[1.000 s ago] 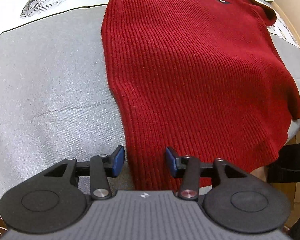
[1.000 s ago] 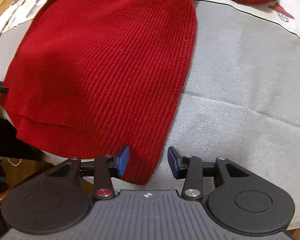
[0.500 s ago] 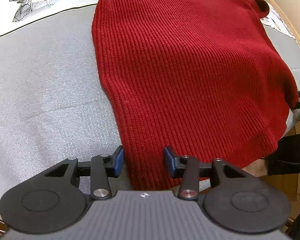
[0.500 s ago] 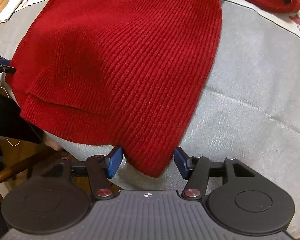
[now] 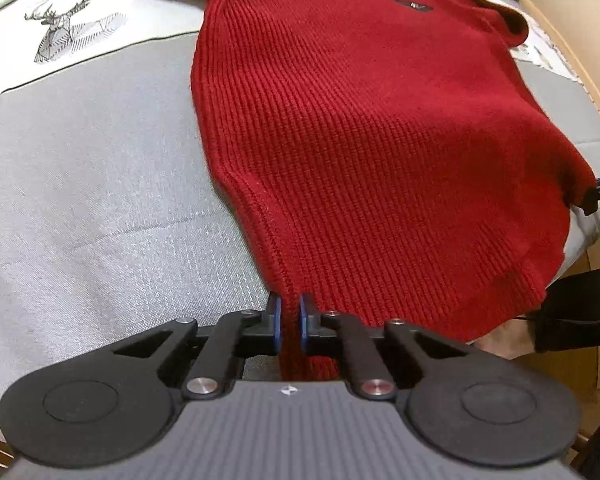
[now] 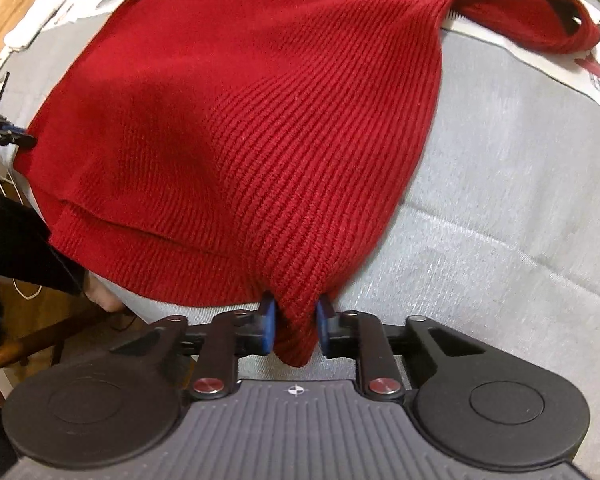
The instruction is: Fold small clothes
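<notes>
My left hand-held gripper (image 5: 288, 322): pads clamped on the hem corner of the red sweater (image 5: 372, 132) | my right hand-held gripper (image 6: 296, 326): pads pinching the other hem corner of the sweater (image 6: 260, 120) | sweater: spread flat on the grey worktop (image 5: 80, 200), hem toward me, sleeves at the far end.

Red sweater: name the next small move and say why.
Probably lift both hem corners together and carry them toward the collar. The left gripper and right gripper each pinch a bottom corner of the red sweater, which lies flat on the grey cloth.
</notes>
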Action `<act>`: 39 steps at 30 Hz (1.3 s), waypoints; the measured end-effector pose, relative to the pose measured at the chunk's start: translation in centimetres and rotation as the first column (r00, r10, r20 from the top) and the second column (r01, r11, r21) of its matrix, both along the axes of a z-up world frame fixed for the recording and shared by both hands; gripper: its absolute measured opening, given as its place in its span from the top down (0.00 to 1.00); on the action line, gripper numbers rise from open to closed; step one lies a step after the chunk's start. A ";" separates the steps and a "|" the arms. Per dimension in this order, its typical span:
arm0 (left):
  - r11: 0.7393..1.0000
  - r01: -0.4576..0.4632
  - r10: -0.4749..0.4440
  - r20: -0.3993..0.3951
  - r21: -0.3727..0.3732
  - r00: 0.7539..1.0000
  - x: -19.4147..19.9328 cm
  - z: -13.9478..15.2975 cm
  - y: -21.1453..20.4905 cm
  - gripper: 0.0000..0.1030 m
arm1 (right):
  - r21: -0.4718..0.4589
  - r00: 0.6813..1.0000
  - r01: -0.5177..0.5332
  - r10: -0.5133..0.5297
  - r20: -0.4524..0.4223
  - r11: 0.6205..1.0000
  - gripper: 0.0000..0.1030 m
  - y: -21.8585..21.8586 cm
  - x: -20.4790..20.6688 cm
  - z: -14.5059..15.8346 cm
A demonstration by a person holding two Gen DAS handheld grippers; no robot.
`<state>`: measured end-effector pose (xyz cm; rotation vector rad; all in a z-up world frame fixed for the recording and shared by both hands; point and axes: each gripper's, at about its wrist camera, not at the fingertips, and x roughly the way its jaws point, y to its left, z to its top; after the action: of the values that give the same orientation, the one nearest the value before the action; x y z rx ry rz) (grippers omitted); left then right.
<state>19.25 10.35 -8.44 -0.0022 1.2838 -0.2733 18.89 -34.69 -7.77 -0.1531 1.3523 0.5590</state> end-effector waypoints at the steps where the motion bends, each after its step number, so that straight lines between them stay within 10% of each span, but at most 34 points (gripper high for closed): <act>1: 1.000 -0.001 0.002 0.010 -0.007 1.000 -0.1 0.2 0.1 0.92 | 0.014 1.000 0.012 -0.012 0.009 1.000 0.83 -0.2 -0.1 0.3; 7: 0.974 -0.125 0.157 0.164 -0.189 0.974 -0.7 4.2 3.3 0.94 | 0.209 0.972 0.180 -0.206 0.111 0.961 0.85 -4.7 -0.1 3.6; 9: 0.976 -0.163 0.182 0.139 -0.142 0.973 -0.5 3.6 3.8 0.94 | 0.259 0.954 0.247 -0.281 0.103 0.934 0.84 -6.0 -0.4 3.7; 15: 0.996 -0.074 0.073 0.016 0.055 0.997 0.3 0.0 1.1 0.92 | 0.010 0.995 0.103 -0.103 -0.008 0.995 0.80 -2.9 -1.7 -0.3; 21: 0.993 -0.094 0.096 -0.024 0.071 0.995 1.4 -1.1 1.4 0.74 | 0.012 0.991 0.136 -0.135 -0.008 0.991 0.57 -3.5 -1.1 -0.2; 33: 0.992 0.008 -0.003 -0.035 0.125 0.999 2.0 -0.9 -0.3 0.86 | -0.146 0.996 0.087 -0.086 0.018 0.985 0.47 -1.6 0.5 -2.3; 39: 0.987 -0.072 0.066 0.050 0.146 0.997 1.8 0.2 0.2 0.49 | -0.054 0.979 0.183 -0.176 0.105 0.982 0.47 -2.5 1.0 0.5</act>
<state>21.09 10.55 -8.21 0.0851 1.2544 -0.1177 19.90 -37.16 -7.30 -0.1074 1.2718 0.3525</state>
